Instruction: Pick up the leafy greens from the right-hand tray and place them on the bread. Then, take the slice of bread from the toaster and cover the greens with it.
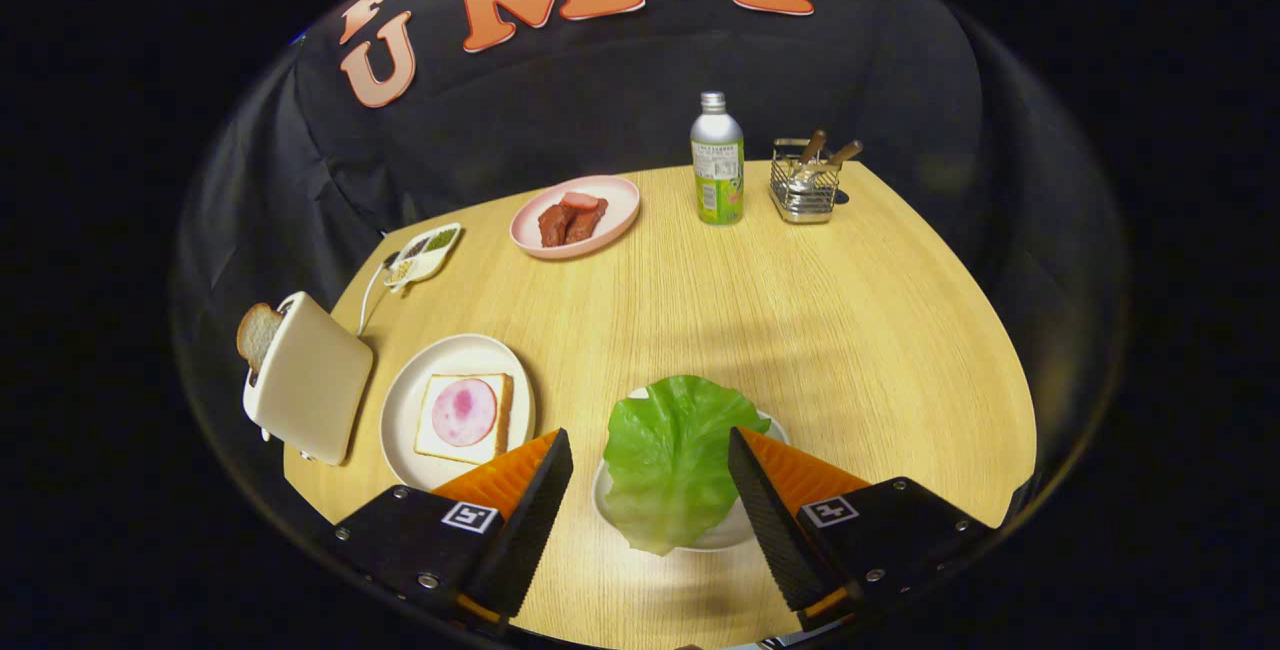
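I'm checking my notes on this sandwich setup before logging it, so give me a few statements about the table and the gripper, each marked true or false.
1. The gripper is open, with the green lettuce leaf between its fingers. True.
2. The lettuce leaf lies on the slice of bread topped with pink ham. False: it lies on its own small white plate, apart from the bread.
3. A slice of bread sticks out of the cream toaster. True.
4. The pink plate is empty. False: it holds reddish-brown meat pieces.
5. The silver-and-green bottle stands upright beside a wire cutlery basket. True.
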Demonstrator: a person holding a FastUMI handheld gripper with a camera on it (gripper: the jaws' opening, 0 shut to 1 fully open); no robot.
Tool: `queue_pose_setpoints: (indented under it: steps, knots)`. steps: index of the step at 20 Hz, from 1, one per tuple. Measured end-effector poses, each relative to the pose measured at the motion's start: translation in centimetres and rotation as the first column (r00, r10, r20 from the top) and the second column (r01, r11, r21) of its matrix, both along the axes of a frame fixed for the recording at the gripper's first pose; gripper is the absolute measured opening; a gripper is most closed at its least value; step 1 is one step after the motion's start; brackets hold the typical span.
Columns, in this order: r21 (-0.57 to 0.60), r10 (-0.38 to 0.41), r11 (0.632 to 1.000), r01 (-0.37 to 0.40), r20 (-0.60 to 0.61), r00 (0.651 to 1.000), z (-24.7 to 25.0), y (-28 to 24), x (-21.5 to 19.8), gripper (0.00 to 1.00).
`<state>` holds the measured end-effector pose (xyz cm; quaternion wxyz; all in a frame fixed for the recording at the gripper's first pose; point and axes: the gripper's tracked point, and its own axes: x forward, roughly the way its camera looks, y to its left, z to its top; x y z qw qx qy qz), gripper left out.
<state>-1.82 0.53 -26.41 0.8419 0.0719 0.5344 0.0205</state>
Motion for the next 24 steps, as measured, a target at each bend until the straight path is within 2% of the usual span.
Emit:
queue_pose_setpoints:
  steps: [7, 10, 13, 14, 18, 19, 20, 21, 22, 23, 24]
  knots:
    - [-0.057, 0.043, 0.997, -0.054, -0.167, 0.985, -4.8, -0.3, -1.4, 0.9]
    - [-0.09, 0.018, 0.995, -0.039, -0.217, 0.976, -6.5, -0.9, -1.4, 0.89]
    - [-0.122, 0.001, 0.992, -0.033, -0.252, 0.968, -7.7, -1.2, -1.7, 0.82]
    - [-0.125, -0.003, 0.992, -0.026, -0.231, 0.973, -7.6, -1.2, -1.2, 0.81]
    - [-0.136, -0.003, 0.99, -0.028, -0.222, 0.975, -7.7, -1.3, -1.1, 0.64]
    - [-0.135, -0.006, 0.991, -0.023, -0.21, 0.978, -7.7, -1.4, -1.0, 0.51]
    - [-0.133, -0.01, 0.991, -0.018, -0.207, 0.978, -7.7, -1.5, -1.0, 0.44]
    - [-0.131, -0.02, 0.991, -0.007, -0.2, 0.98, -7.6, -1.7, -1.0, 0.33]
    - [-0.127, -0.034, 0.992, 0.009, -0.195, 0.98, -7.5, -1.8, -0.9, 0.28]
    - [-0.119, -0.046, 0.993, 0.024, -0.192, 0.98, -7.7, -2.0, -0.8, 0.17]
    - [-0.108, -0.056, 0.993, 0.036, -0.187, 0.981, -7.5, -2.0, -0.8, 0.14]
